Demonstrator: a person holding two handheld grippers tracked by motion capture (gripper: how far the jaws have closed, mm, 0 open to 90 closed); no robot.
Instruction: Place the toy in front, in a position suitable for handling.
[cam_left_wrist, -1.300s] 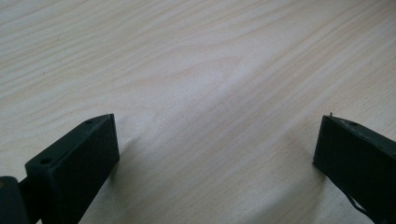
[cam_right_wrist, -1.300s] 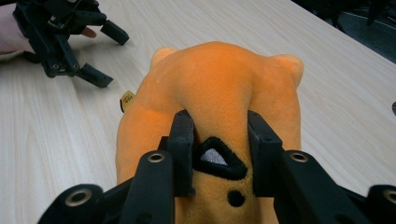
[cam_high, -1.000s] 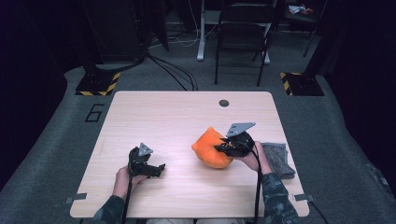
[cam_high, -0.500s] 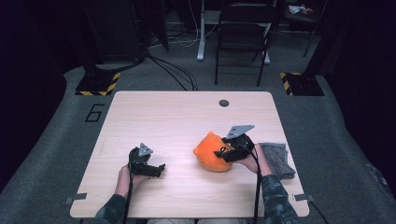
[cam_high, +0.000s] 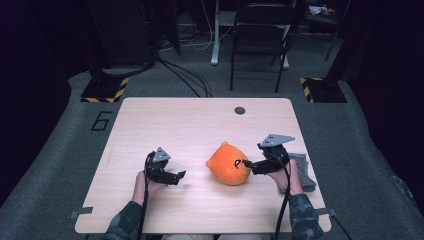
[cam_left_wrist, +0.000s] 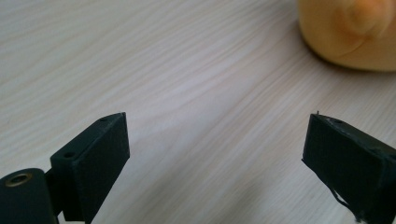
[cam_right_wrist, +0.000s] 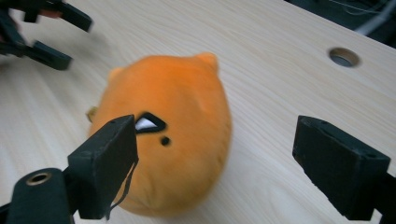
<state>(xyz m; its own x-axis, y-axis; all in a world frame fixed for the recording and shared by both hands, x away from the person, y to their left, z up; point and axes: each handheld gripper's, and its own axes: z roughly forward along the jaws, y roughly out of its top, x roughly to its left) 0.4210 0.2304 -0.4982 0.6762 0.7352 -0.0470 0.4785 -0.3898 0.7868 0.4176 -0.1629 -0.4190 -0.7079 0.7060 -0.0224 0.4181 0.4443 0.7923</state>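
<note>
Orange plush toy (cam_high: 229, 163) lies on the worktop (cam_high: 200, 120) between both hand-held grippers, the right hand-held gripper (cam_right_wrist: 215, 154) having just spread apart off it, its view revealing the toy's stitched eye; the left hand-held gripper (cam_left_wrist: 215, 154) gapes empty.

text: "6" | on: floor mat (cam_high: 75, 125) | left of table (cam_high: 150, 115)

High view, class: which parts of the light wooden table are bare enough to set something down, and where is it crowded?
Free: the far strip of the light wooden table beside the round cable hole, and the left edge beyond the left hand-held gripper. Crowded: the near right, where the round orange plush toy, the right hand-held gripper and the grey cloth cluster.
</note>
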